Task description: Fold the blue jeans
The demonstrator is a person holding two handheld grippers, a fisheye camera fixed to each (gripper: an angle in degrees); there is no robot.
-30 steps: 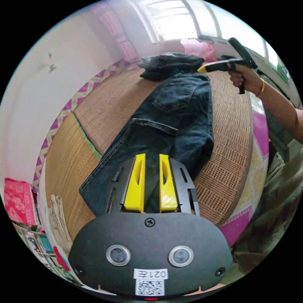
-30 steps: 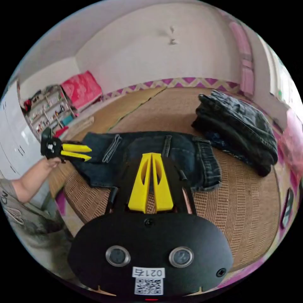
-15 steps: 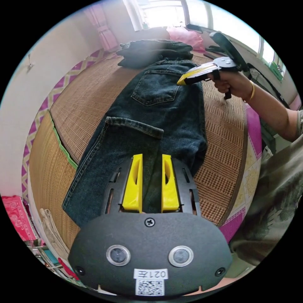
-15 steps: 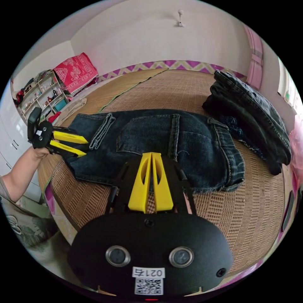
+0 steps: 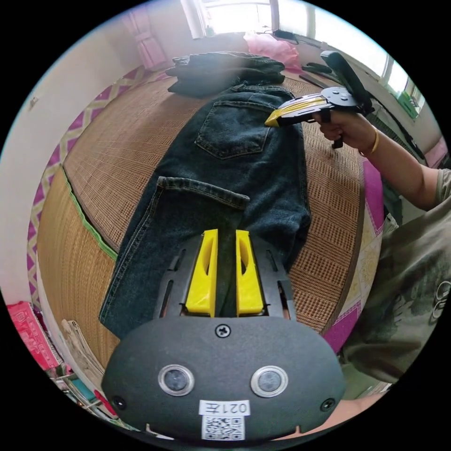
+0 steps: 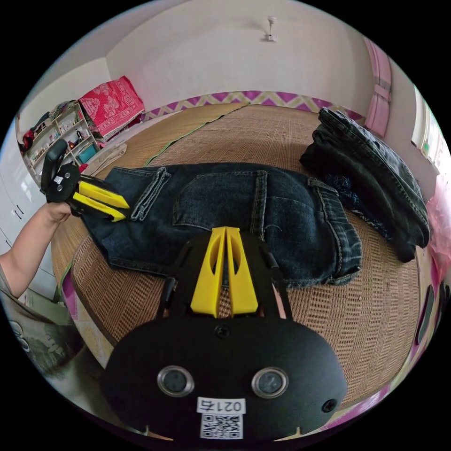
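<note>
Dark blue jeans (image 5: 235,159) lie flat on a woven mat, back pocket up, with the legs folded over them. My left gripper (image 5: 226,232) hovers open over the leg end, denim showing in the gap between its yellow jaws. In the right gripper view the left gripper (image 6: 126,212) sits at the hem end of the jeans (image 6: 235,202), jaws slightly apart. My right gripper (image 6: 226,229) is shut with nothing in it, over the jeans' near edge. In the left gripper view the right gripper (image 5: 268,123) points at the pocket's side, held by a hand.
A stack of folded dark jeans (image 5: 225,70) (image 6: 376,159) lies past the waistband. The woven mat (image 5: 131,131) ends at a bed edge (image 5: 357,244) beside the person's torso. A shelf (image 6: 66,136) and red cloth (image 6: 110,105) stand by the wall.
The right gripper has come from the waistband towards the pocket, staying shut. The left jaws have narrowed a little. The jeans lie as before.
</note>
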